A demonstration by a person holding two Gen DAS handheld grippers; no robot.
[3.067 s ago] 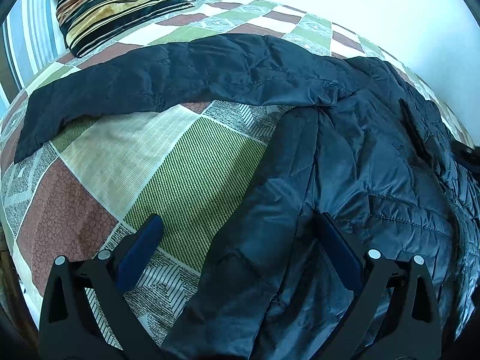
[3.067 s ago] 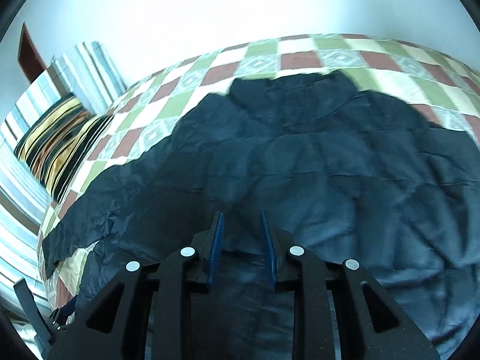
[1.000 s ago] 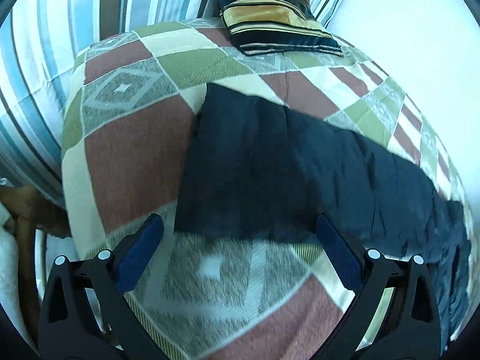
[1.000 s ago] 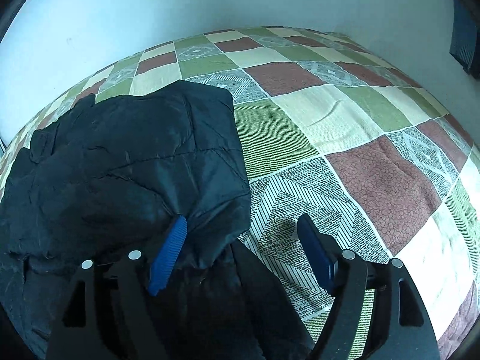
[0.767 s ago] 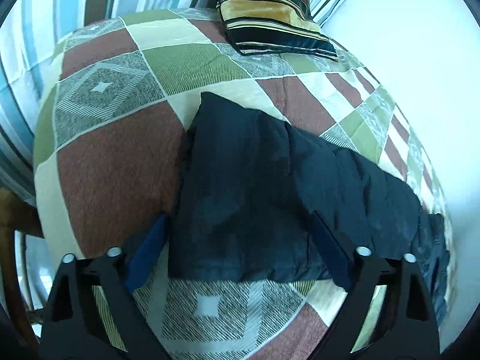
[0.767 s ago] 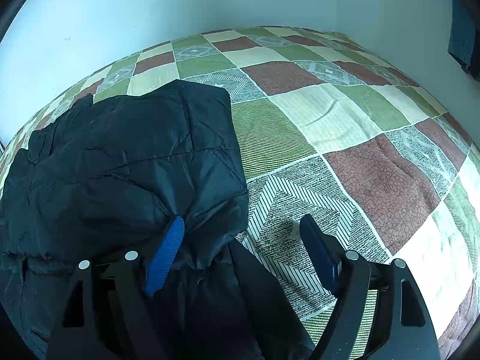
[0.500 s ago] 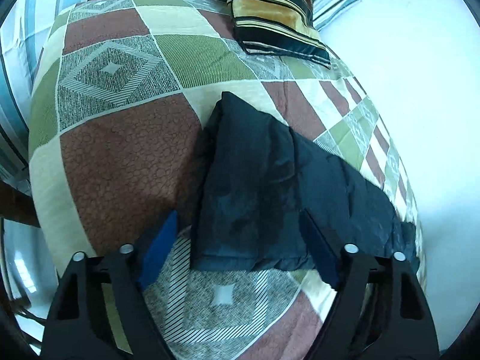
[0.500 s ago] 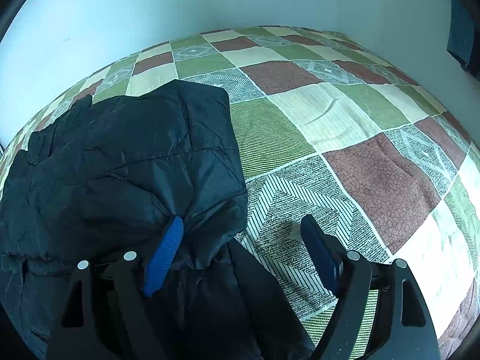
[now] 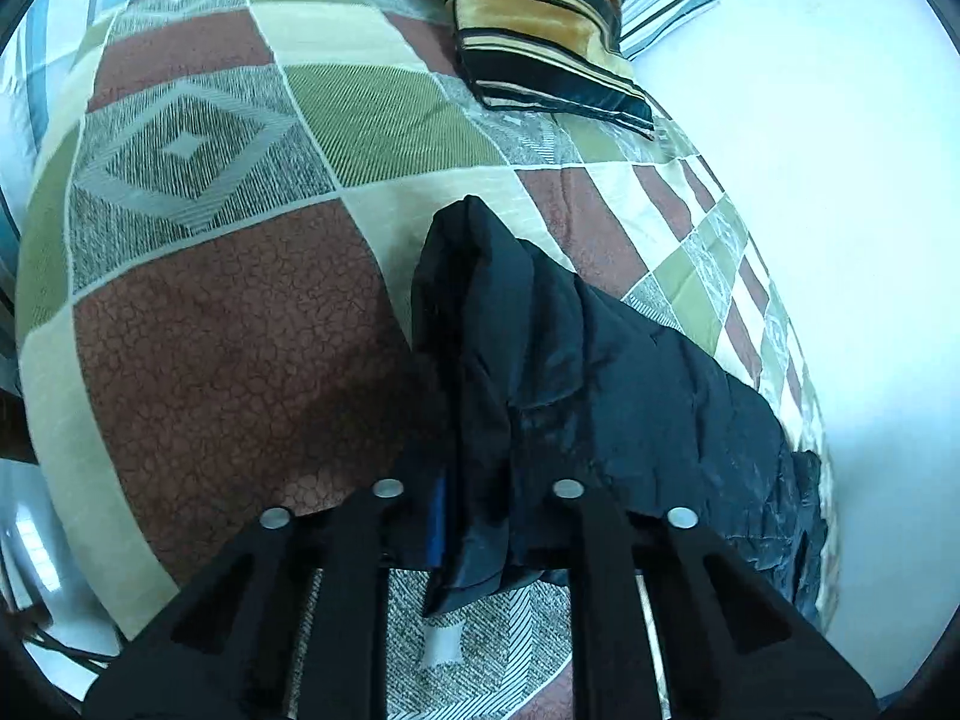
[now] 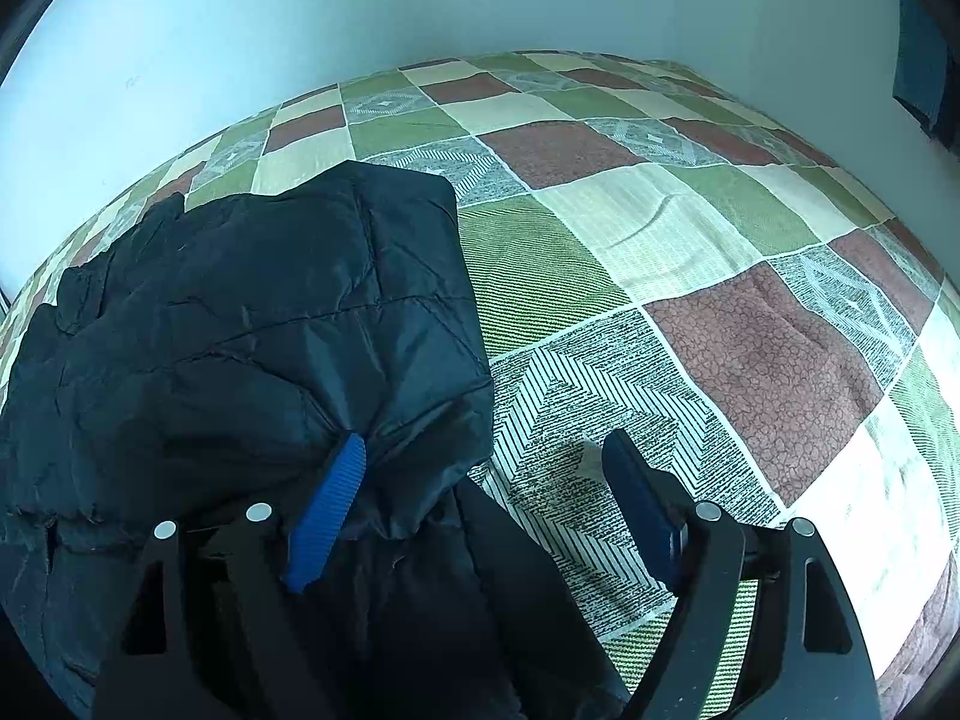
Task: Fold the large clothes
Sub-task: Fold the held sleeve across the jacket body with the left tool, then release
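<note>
1. The black jacket (image 10: 252, 330) lies spread on the bed; its body fills the nine o'clock side of the right wrist view, and one sleeve (image 9: 600, 372) runs out from it across the left wrist view.
2. In the left wrist view the sleeve's long axis runs from its cuff end at about six o'clock, between the tongs, away toward four o'clock, where it joins the jacket's body at the picture's edge.
3. The left tongs (image 9: 474, 516) have just been closing and now stand narrow, pinched on the bunched cuff end of the sleeve; cloth rises in a ridge toward twelve o'clock from the grip.
4. The right tongs (image 10: 480, 498) stand wide. A lobe of the jacket's edge lies between them, against the nine o'clock finger (image 10: 327, 504), but the pads do not press it; the three o'clock finger (image 10: 639, 504) is over bare bedspread.
5. Judged from this, the left hand is the one placed to act: carrying the sleeve along its own axis toward four o'clock would lay it over the body.
6. The checked bedspread (image 10: 750, 348) is bare at three o'clock of the jacket, and a striped pillow (image 9: 540, 18) sits at twelve o'clock in the left wrist view, well apart from the sleeve.
</note>
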